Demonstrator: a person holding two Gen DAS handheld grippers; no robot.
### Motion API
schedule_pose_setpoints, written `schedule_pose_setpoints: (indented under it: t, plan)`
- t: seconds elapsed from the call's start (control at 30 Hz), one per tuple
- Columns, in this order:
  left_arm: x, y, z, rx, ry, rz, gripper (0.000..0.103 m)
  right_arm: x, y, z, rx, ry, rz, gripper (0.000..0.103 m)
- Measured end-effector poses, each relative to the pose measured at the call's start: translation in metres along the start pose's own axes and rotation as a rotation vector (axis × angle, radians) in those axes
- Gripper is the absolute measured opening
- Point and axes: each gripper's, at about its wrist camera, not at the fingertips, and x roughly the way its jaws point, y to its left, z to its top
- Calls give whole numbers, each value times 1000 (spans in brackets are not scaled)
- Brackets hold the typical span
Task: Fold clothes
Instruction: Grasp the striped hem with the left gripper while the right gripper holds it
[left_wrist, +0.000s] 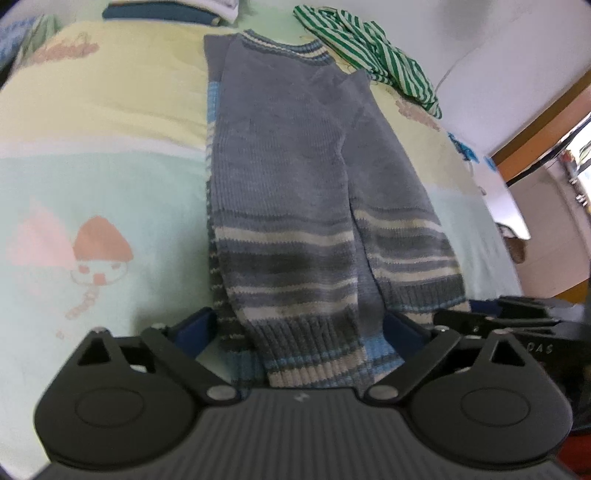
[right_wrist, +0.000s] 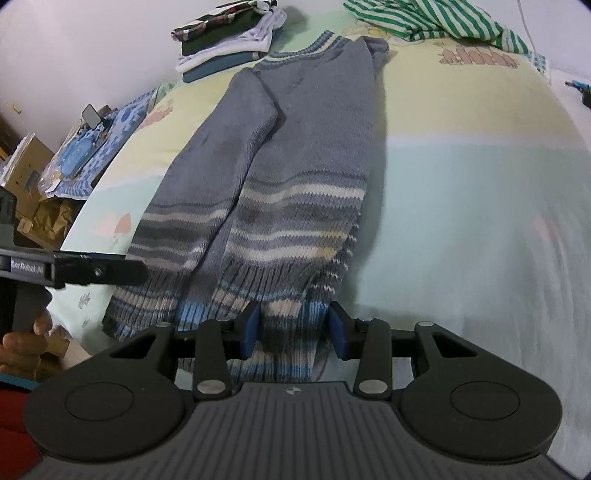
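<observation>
A grey-blue knitted sweater (left_wrist: 295, 177) with cream and dark stripes lies lengthwise on the bed, both sleeves folded in over its body and its ribbed hem nearest me. My left gripper (left_wrist: 301, 326) is open wide, its blue pads (left_wrist: 201, 325) straddling the hem at the left half. In the right wrist view the sweater (right_wrist: 295, 147) reaches back to its collar. My right gripper (right_wrist: 294, 330) is open by a narrower gap, its pads on either side of a section of hem. The left gripper (right_wrist: 99, 273) shows side-on at the left.
A green-and-white striped garment (left_wrist: 369, 48) (right_wrist: 436, 18) lies crumpled beyond the collar. A stack of folded clothes (right_wrist: 225, 40) sits at the bed's far corner. Boxes and bags (right_wrist: 29, 173) stand beside the pastel bedsheet (right_wrist: 461, 184). A hand (right_wrist: 22, 343) holds the left gripper's handle.
</observation>
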Motion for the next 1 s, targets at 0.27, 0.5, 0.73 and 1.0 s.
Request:
schedule_pose_setpoints:
  t: [0.27,0.5,0.73,1.0]
  plan:
    - [-7,11,2,-1,18,11,69,-1,-6,1,-11,21,23,34]
    - [-7,11,4,20,39,28,64,0,-8,5,-14,42,36,35]
    - [-4,3,4,12,31,65,33,2,4,4,-90,47,-10,37]
    - [-7,13,3,-49,24,53,20,1,6,-3,-81,22,-20,39]
